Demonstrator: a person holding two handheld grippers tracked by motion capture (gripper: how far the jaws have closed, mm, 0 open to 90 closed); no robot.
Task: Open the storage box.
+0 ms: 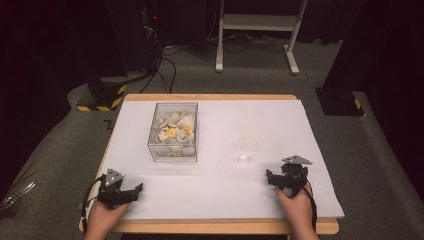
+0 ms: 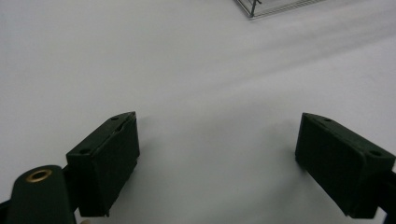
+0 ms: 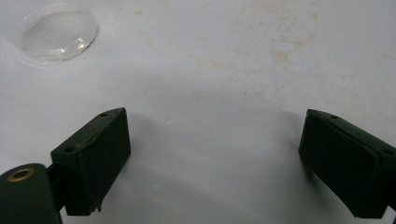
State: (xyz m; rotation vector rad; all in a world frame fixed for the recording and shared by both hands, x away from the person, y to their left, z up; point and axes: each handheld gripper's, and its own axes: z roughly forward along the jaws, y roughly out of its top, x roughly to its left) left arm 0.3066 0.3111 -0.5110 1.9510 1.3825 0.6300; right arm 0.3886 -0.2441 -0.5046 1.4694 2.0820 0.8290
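A clear plastic box holding several white and yellow wrapped pieces stands on the white table sheet, left of centre. A small clear cup stands to its right. My left gripper rests near the front left corner, jaws wide apart with nothing between them. My right gripper rests at the front right, just right of and nearer than the cup, also open and empty. In the left gripper view a corner of the box shows at the top. In the right gripper view the cup lies at top left.
The sheet covers a wooden table. The sheet bears faint brownish stains ahead of the right gripper. Beyond the table are grey carpet, cables, a white frame stand and black bases with yellow-black tape.
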